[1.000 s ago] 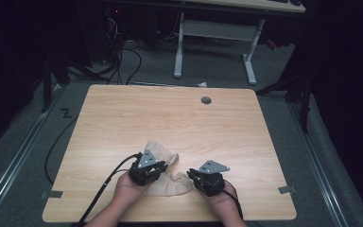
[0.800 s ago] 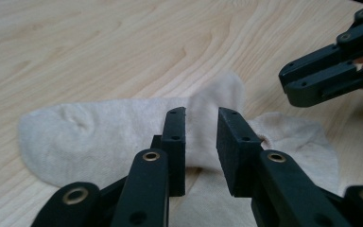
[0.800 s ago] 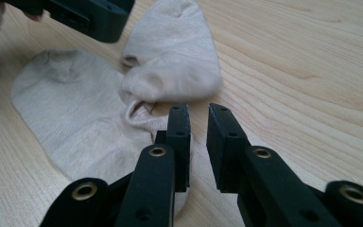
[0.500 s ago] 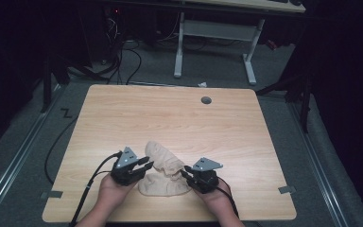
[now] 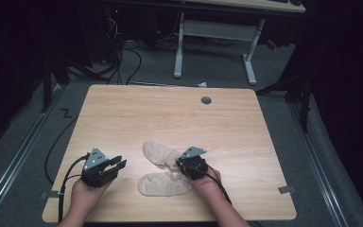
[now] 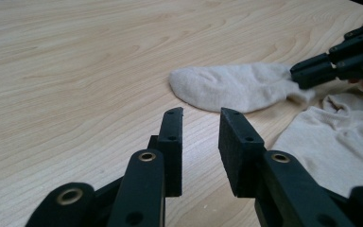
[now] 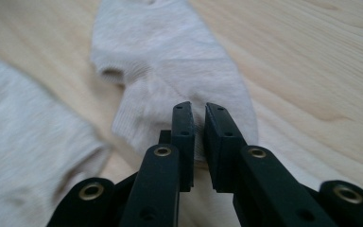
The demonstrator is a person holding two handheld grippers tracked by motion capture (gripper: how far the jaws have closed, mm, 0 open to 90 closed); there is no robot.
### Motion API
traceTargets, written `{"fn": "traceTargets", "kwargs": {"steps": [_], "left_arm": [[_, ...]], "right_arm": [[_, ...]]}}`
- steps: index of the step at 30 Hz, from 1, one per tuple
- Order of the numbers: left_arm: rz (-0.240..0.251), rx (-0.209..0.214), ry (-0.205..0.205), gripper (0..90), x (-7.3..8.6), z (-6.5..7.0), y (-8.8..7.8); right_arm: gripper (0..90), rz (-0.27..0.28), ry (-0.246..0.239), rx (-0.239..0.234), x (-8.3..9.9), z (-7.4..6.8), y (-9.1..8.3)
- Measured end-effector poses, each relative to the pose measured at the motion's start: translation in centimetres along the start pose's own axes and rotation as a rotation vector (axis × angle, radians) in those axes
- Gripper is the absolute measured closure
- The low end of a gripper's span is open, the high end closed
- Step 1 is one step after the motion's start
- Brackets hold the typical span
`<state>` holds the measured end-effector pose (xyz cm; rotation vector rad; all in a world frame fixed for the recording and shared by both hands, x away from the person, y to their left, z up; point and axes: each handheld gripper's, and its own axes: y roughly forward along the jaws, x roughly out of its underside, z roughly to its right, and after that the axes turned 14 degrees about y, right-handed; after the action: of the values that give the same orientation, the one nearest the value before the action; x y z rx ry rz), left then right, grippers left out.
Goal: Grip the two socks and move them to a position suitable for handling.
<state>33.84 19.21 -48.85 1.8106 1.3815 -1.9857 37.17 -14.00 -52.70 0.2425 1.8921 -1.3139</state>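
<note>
On a wooden desk (image 5: 137, 113), the left gripper (image 5: 116, 165) hovers clear of the cloth at the near left edge, its jaws a narrow way apart with nothing between them. Just right of it lie two beige socks: the nearer sock (image 5: 163, 185) flat by the front edge, the farther sock (image 5: 159, 152) angled away behind it. At the right, the right gripper (image 5: 181, 165), jaws just closing, pinches the farther sock's cuff.
</note>
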Motion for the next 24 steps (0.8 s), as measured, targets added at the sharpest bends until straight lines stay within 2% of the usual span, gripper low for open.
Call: {"fn": "traceTargets", "kwargs": {"steps": [3,4,6,8,10,12,14,15,17,21,23,24], "left_arm": [[-0.010,0.005,-0.001,70.9,0.2,0.0,0.3],[-0.015,0.008,0.001,70.9,0.2,0.0,0.4],[-0.021,0.012,0.009,70.9,0.2,0.2,0.6],[-0.021,0.011,0.013,70.9,0.2,0.3,0.7],[-0.022,0.013,0.016,70.9,0.1,0.4,0.7],[-0.025,0.015,0.017,70.9,0.1,0.4,0.8],[-0.028,0.019,0.015,70.9,0.2,0.4,1.0],[-0.032,0.023,0.012,70.9,0.2,0.4,1.2],[-0.033,0.025,0.013,70.8,0.2,0.5,1.3],[-0.039,0.027,0.024,70.3,0.2,0.6,1.4],[-0.036,0.024,0.016,69.7,0.3,0.5,1.5],[-0.038,0.023,0.015,69.1,0.4,0.4,1.5]], "right_arm": [[83.8,-0.005,0.027,0.069,-0.5,1.7,0.0],[84.0,0.002,0.067,0.068,-0.5,2.6,-0.2],[83.8,0.004,0.073,0.072,-0.4,3.0,-0.4],[79.4,0.011,0.073,0.088,-0.1,3.1,-1.0],[75.1,0.039,0.066,0.069,0.1,3.0,-1.9],[67.7,0.080,0.060,0.028,0.6,2.6,-3.2],[59.3,0.074,0.046,0.018,1.0,2.1,-3.3],[53.0,0.049,0.035,0.011,1.2,1.8,-2.8],[51.9,0.041,0.026,0.010,1.2,1.7,-2.5],[51.5,0.011,0.012,0.038,1.1,1.6,-1.3],[56.6,0.012,0.022,0.043,1.0,1.7,-1.1],[63.5,0.015,0.018,0.047,1.0,1.7,-1.1]]}}
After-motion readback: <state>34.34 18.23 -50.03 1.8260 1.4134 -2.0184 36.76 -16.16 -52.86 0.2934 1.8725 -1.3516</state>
